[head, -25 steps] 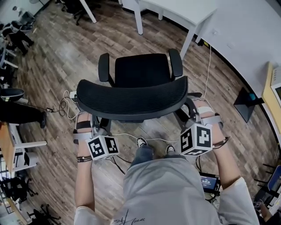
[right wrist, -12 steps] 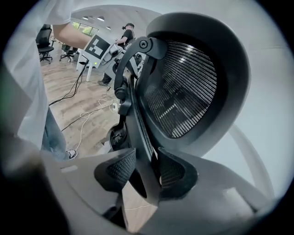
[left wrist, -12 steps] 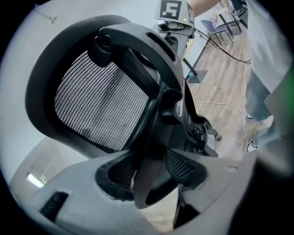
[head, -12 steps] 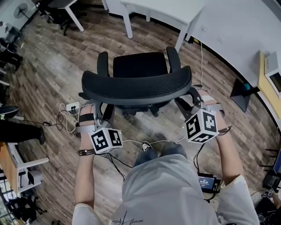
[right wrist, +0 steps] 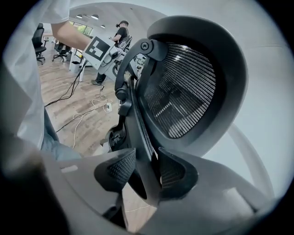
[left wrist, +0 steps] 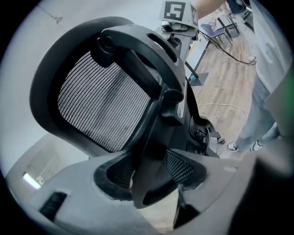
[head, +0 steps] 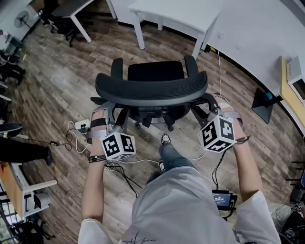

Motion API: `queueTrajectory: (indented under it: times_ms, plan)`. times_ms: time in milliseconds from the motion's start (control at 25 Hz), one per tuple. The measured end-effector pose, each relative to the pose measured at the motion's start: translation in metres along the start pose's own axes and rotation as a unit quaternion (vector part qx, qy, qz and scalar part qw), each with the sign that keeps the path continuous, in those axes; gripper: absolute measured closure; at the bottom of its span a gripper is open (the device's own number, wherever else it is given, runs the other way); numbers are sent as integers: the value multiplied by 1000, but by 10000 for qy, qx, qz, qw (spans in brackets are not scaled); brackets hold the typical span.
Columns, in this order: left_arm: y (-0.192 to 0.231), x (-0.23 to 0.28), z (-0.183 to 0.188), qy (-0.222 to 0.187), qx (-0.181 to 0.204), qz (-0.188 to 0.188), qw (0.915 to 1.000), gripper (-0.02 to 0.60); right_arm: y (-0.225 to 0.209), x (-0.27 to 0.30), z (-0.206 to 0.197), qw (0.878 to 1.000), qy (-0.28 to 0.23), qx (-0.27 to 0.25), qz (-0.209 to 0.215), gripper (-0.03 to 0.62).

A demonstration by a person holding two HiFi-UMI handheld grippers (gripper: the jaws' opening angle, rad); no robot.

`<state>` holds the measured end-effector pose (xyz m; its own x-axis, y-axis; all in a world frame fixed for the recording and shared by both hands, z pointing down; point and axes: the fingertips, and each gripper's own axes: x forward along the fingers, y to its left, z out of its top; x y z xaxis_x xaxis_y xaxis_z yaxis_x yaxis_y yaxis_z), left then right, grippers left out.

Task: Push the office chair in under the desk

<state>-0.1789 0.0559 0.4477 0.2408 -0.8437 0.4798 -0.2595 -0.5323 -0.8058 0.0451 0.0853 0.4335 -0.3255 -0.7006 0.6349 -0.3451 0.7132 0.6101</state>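
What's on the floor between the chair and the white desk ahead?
Nothing. The head view shows bare wood floor between the office chair and the white desk.

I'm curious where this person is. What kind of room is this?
Most likely an office: a black office chair stands on a wooden floor in front of a white desk, and other chairs stand farther off.
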Motion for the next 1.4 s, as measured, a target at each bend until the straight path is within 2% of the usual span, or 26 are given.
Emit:
queueTrajectory:
  times_ms: [760, 1400]
  plan:
    - [67, 104, -10, -263, 28, -52, 9996, 370, -81, 81, 6, 9987, -102, 306, -385, 428]
    - [130, 208, -21, -372, 75, -74, 9993, 368, -160, 164, 10, 9978, 63, 458, -483, 425]
